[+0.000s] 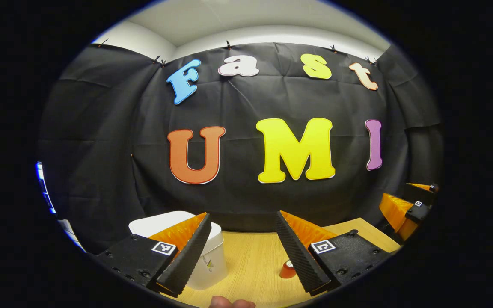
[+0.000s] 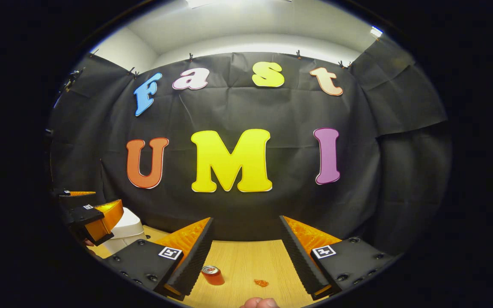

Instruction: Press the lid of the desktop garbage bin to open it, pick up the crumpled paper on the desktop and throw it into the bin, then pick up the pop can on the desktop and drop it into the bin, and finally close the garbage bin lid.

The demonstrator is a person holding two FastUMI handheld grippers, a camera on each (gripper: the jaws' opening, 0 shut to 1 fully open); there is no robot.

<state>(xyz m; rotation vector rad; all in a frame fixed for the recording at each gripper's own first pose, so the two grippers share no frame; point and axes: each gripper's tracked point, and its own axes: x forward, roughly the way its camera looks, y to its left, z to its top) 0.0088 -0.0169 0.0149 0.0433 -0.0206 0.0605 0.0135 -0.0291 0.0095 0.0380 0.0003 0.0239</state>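
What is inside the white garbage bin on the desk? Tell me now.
Nothing inside can be seen: the garbage bin has its lid down, covering the interior. The pop can and the small orange crumpled paper lie outside it on the wooden desktop.

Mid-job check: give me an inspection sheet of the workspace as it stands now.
Surface: wooden desktop, bare around the items.
Job's things: white garbage bin lid down; pop can upright; small orange crumpled paper lying right of the can.
Clutter: nothing seen.
Grippers: left gripper open above the desk by the bin; right gripper open, holding nothing.
Cables: nothing seen.
Surroundings: black cloth wall, white ceiling above.
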